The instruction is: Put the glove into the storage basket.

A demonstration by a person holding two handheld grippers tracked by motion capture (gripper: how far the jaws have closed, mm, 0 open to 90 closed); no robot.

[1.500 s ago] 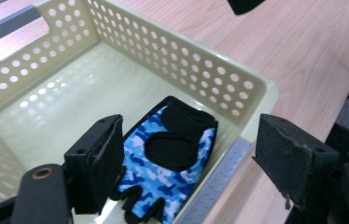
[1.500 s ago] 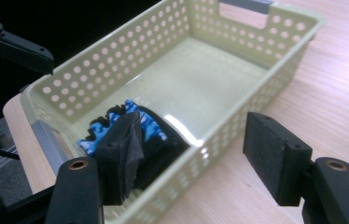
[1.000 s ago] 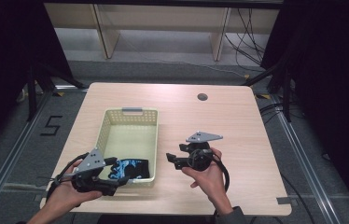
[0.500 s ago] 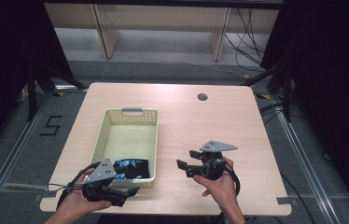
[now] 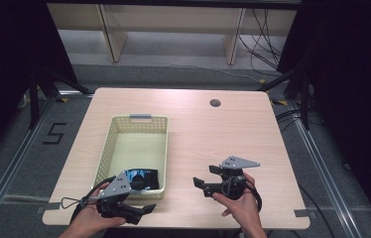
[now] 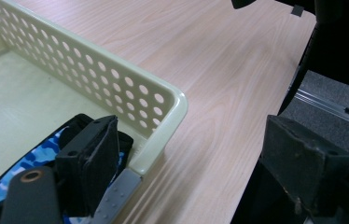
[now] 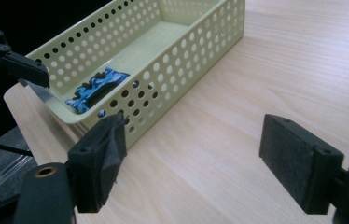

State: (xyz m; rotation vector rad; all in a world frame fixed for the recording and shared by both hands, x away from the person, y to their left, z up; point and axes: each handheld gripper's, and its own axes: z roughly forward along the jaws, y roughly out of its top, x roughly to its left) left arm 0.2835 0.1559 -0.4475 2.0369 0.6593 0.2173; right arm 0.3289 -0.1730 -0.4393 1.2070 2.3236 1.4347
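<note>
A pale yellow perforated basket (image 5: 108, 148) (image 7: 182, 60) stands on the left half of the wooden table. A blue camouflage and black item (image 5: 143, 178) (image 7: 99, 83) (image 6: 46, 149) lies at its near end. My left gripper (image 5: 144, 212) (image 6: 196, 163) sits at the table's front edge, just before the basket's near right corner (image 6: 175, 100). Its jaws have just been opening and hold nothing. My right gripper (image 5: 204, 175) (image 7: 198, 163) hovers low over bare wood right of the basket, pointing left toward it. Its jaws have also just been opening, with nothing between them.
A round cable hole (image 5: 215, 103) lies at the table's far right. The basket has a grey tab (image 5: 140, 117) on its far rim. Bare tabletop (image 5: 223, 134) stretches to the right of the basket. Wooden shelf legs and cables stand beyond the table; a "5" (image 5: 54, 134) marks the floor at left.
Both hands have drawn back toward the near edge and a little right. The left gripper has left the basket's near end. The right jaws stand wider apart.
</note>
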